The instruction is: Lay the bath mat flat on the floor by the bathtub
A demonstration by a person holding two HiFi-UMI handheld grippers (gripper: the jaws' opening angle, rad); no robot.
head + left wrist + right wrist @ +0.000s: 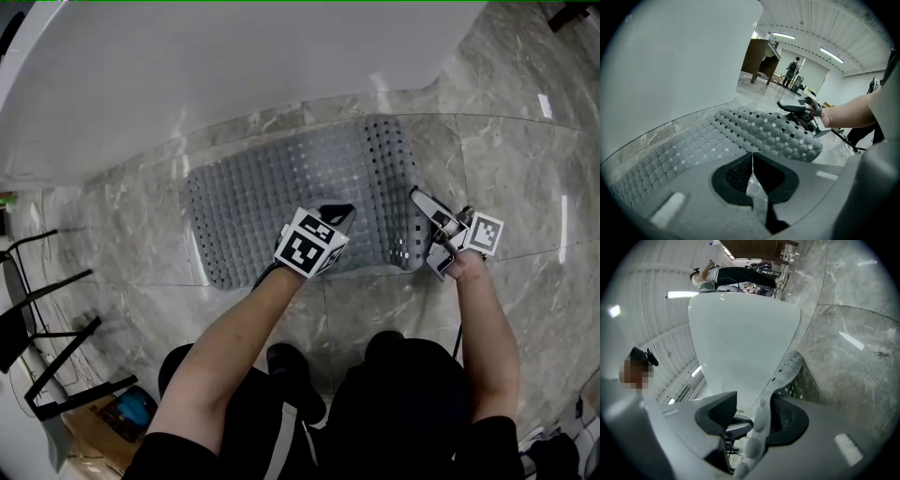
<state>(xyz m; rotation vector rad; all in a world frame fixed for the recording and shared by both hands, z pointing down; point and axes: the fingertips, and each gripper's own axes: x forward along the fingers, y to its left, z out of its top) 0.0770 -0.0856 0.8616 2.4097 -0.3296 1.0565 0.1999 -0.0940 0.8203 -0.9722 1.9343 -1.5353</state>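
A grey perforated bath mat (281, 187) lies on the marble floor beside the white bathtub (234, 66). My left gripper (336, 217) is shut on the mat's near edge; in the left gripper view a thin fold of mat (764, 133) is pinched between the jaws (752, 161). The mat's right end is lifted and curled. My right gripper (424, 232) straddles that raised right edge. In the right gripper view the mat edge (787, 369) runs between the jaws (752, 411), against one pad and with a gap to the other. The tub (740, 343) fills the background.
A black metal rack (47, 309) stands on the floor at the left, with a blue object (136, 408) near it. My knees and a dark shoe (291, 361) are just behind the mat. Far down the hall a person (792, 70) stands.
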